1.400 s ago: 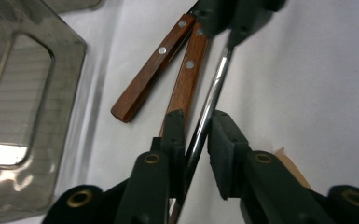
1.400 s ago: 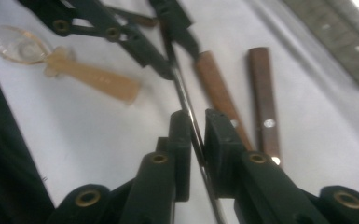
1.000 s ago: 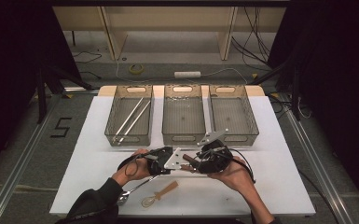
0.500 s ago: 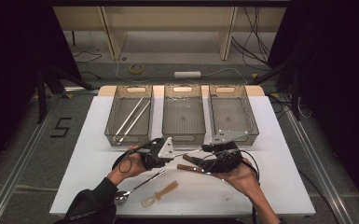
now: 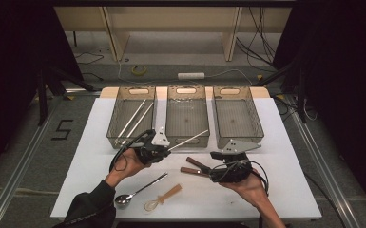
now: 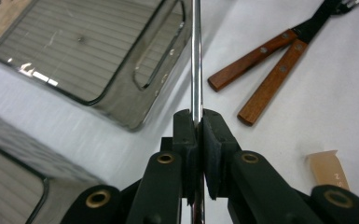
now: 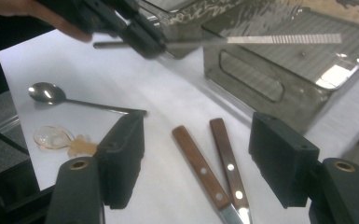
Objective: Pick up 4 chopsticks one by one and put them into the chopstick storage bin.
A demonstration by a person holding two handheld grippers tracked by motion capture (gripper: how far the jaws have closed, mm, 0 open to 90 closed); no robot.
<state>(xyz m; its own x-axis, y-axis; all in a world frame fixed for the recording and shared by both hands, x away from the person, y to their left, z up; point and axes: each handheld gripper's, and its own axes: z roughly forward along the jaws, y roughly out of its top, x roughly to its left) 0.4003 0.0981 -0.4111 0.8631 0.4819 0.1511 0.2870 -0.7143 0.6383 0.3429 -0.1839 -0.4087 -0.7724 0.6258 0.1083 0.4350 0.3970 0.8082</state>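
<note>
Two grippers over the table (image 5: 285, 142), near its front half. Left gripper (image 5: 167, 150) raised above the table just in front of the middle bin (image 5: 187, 137), jaws pressed tight on a metal rod (image 5: 187, 140), seen clamped between the pads (image 6: 186, 135) in the left gripper view. Rod held level-ish, its free end reaching out over the middle bin's front wall. Right gripper (image 5: 214, 173) lower, toward the front right, jaws spread wide and pinching nothing, with pads (image 7: 123, 154) well apart in the right gripper view. Two wood-handled knives (image 5: 194, 167) flat on the table just beside the right gripper's tips, handles side by side. Spoon (image 5: 135, 192) and a small clear-headed scoop with a tan handle (image 5: 164, 197) near the front edge, left of centre. Three bins in a row along the back edge; two more rods (image 5: 134, 118) lying in the left bin (image 5: 119, 137); right bin (image 5: 237, 137) alongside.
</note>
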